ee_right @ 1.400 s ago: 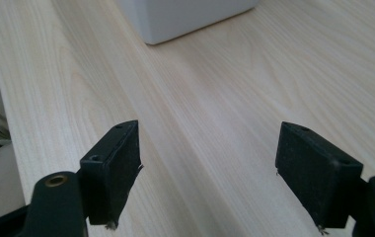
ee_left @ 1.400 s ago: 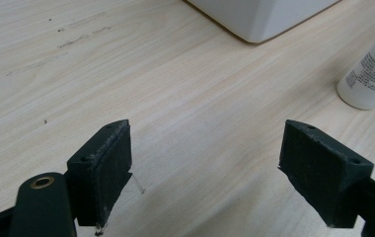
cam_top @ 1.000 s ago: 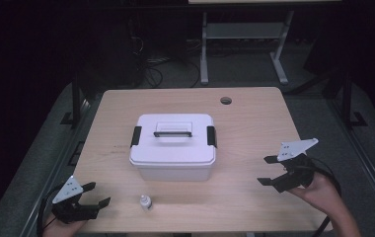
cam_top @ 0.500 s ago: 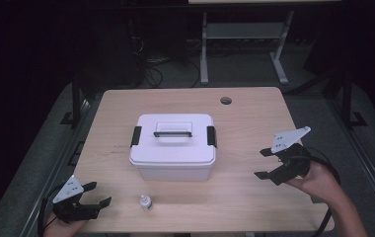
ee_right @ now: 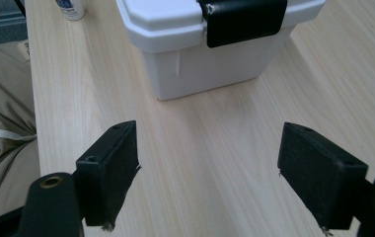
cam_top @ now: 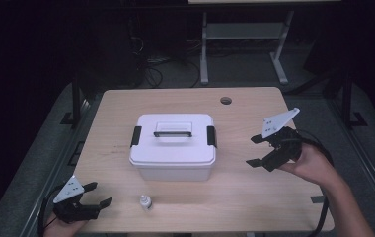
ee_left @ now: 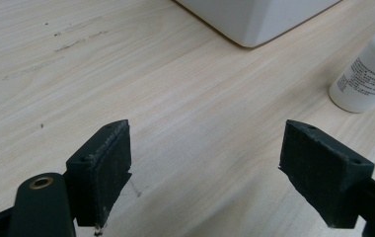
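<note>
A white lidded box point(cam_top: 172, 145) with a handle and two black side latches sits mid-table; its right latch point(ee_right: 242, 19) faces the right gripper view. A small white bottle point(cam_top: 145, 201) stands in front of the box, near the table's front edge, and appears at the right of the left gripper view as the bottle point(ee_left: 368, 76). My left gripper point(cam_top: 98, 196) rests open at the front left corner, jaws empty, left of the bottle. My right gripper point(cam_top: 256, 151) is held open above the table, right of the box, pointing at it, with nothing between its jaws.
The wooden table point(cam_top: 254, 192) has a round cable hole point(cam_top: 225, 100) at the back right. A desk frame and cables stand on the dark floor behind. Bare wood lies between each gripper and the box.
My right gripper has risen and moved toward the box, its jaws now pointing more at the box's right side. The left gripper, box and bottle have stayed put.
</note>
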A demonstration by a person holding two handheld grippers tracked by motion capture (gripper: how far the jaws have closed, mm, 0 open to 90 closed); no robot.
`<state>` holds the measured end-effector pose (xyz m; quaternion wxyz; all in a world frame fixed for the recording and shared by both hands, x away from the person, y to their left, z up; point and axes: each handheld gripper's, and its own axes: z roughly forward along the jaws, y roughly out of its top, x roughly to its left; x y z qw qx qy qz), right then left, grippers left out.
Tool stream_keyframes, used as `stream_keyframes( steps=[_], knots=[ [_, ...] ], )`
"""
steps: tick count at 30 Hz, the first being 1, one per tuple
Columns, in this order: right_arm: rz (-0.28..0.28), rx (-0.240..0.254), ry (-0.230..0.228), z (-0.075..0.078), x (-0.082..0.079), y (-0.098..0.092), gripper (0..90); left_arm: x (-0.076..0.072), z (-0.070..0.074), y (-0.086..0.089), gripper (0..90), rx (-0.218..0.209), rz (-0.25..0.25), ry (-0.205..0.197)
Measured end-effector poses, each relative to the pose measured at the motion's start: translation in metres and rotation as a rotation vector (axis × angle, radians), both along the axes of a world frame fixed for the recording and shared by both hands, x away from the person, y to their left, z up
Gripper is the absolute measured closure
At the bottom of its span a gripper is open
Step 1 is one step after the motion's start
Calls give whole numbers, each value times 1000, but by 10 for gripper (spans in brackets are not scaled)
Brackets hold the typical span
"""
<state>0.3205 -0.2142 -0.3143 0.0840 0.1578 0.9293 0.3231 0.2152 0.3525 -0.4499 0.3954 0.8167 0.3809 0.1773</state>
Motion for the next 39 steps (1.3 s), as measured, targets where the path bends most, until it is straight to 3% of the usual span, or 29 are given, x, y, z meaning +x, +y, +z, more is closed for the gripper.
stream_keyframes(
  steps=[20,39],
  knots=[
    [44,-16,10,21,17,23,219,0,2,1,196,-4,-3,-7],
    [107,-57,-2,40,37,68,181,0,1,2,196,-11,3,-6]
  ],
)
